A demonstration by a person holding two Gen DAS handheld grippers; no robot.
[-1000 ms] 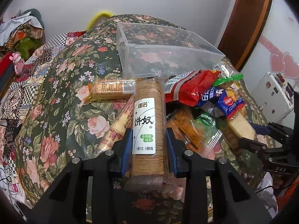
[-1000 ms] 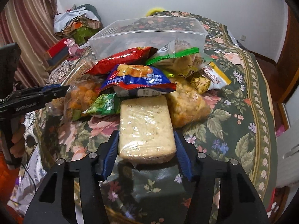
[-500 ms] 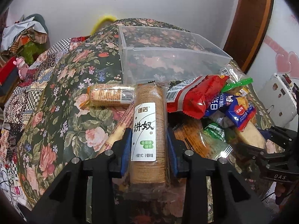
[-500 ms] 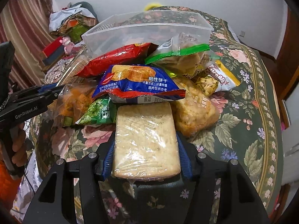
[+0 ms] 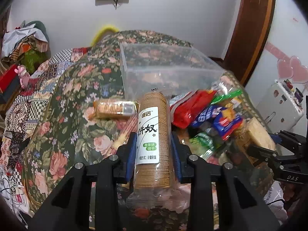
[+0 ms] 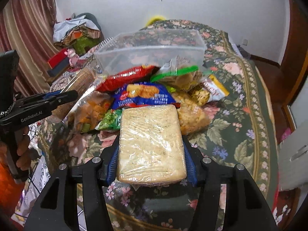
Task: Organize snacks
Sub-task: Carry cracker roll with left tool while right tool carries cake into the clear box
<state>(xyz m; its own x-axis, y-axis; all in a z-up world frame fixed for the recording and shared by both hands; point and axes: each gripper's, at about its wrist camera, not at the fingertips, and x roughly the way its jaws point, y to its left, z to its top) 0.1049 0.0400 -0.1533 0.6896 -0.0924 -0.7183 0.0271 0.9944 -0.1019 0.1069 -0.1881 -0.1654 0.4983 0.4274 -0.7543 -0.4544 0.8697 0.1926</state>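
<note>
My left gripper is shut on a long roll of round biscuits with a white label, held above the floral cloth. My right gripper is shut on a pale rectangular cracker pack in clear wrap, also lifted. Ahead of both lies a heap of snack bags: a red bag, a blue bag, a green-topped clear bag. Beyond the heap stands a clear plastic bin, with nothing in it. The right gripper shows at the right edge of the left wrist view.
A short biscuit pack and a thin stick pack lie left of the roll. The round table under the floral cloth drops off at right. Clothes and boxes pile up at back left. A hand grips the left tool.
Both grippers have risen with their packs, which now hang higher over the cloth. The bin and the heap sit lower and farther in both views.
</note>
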